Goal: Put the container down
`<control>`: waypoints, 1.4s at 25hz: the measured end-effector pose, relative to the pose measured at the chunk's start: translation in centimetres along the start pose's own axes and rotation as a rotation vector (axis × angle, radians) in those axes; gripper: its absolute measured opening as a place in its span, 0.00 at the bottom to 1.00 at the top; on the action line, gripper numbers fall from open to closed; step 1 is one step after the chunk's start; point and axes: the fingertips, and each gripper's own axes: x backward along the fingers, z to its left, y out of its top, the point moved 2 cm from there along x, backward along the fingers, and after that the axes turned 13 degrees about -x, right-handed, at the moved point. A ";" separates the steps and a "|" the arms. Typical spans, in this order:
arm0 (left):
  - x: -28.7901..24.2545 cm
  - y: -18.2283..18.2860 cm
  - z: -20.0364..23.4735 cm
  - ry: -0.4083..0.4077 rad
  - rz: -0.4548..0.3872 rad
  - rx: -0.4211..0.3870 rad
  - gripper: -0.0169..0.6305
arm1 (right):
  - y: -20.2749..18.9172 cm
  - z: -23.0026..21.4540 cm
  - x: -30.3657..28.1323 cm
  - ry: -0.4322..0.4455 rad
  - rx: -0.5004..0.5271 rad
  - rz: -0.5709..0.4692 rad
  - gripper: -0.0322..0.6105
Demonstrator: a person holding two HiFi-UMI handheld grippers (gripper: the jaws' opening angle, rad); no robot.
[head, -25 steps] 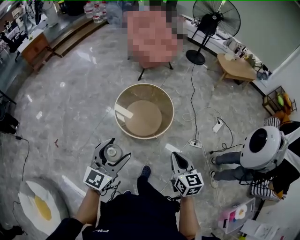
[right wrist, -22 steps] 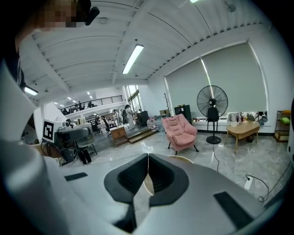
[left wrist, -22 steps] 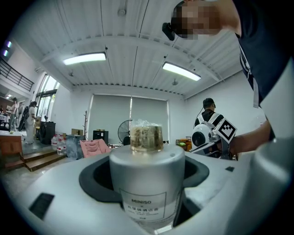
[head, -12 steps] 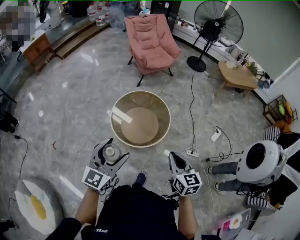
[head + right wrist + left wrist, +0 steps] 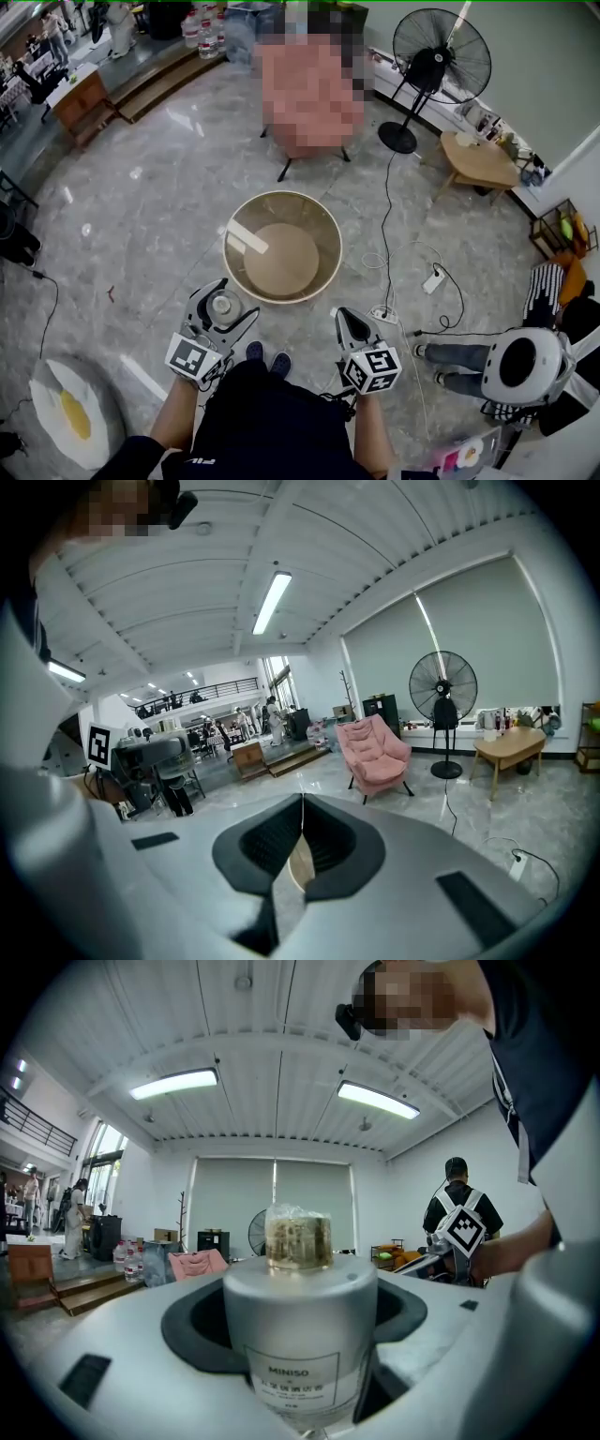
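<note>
My left gripper [image 5: 221, 307] is shut on a small grey cylindrical container [image 5: 223, 305] with a gold-coloured cap. In the left gripper view the container [image 5: 298, 1330] stands upright between the jaws, its white label facing the camera. A round glass-topped table [image 5: 282, 247] with a wooden rim stands just ahead of both grippers. My right gripper [image 5: 349, 323] is shut and holds nothing; in the right gripper view its jaws [image 5: 300, 841] meet along a thin line.
A pink armchair [image 5: 309, 89] stands beyond the table, a floor fan [image 5: 427, 66] and a low wooden side table [image 5: 478, 159] at the right. Cables and a power strip [image 5: 384, 314] lie right of the round table. A person [image 5: 516, 366] crouches at the far right.
The round table has come slightly nearer to the grippers. The crouching person appears lower in the view. Both grippers keep their hold and pose.
</note>
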 end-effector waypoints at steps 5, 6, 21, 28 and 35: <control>-0.6 0.2 0.4 -0.010 -0.006 -0.002 0.57 | 0.8 0.1 -0.3 -0.005 -0.009 -0.015 0.09; -0.6 0.2 0.5 -0.009 -0.007 -0.003 0.57 | 0.8 0.2 -0.4 -0.004 -0.008 -0.016 0.09; 0.2 0.3 3.0 -0.003 -0.009 -0.009 0.57 | 1.9 2.6 -3.2 0.019 -0.006 -0.026 0.09; 0.7 0.0 3.9 0.023 -0.010 -0.011 0.57 | 2.1 3.7 -4.4 0.049 -0.011 -0.032 0.09; 0.7 0.6 3.9 0.032 -0.005 -0.014 0.57 | 2.5 3.8 -4.1 0.067 -0.015 -0.028 0.09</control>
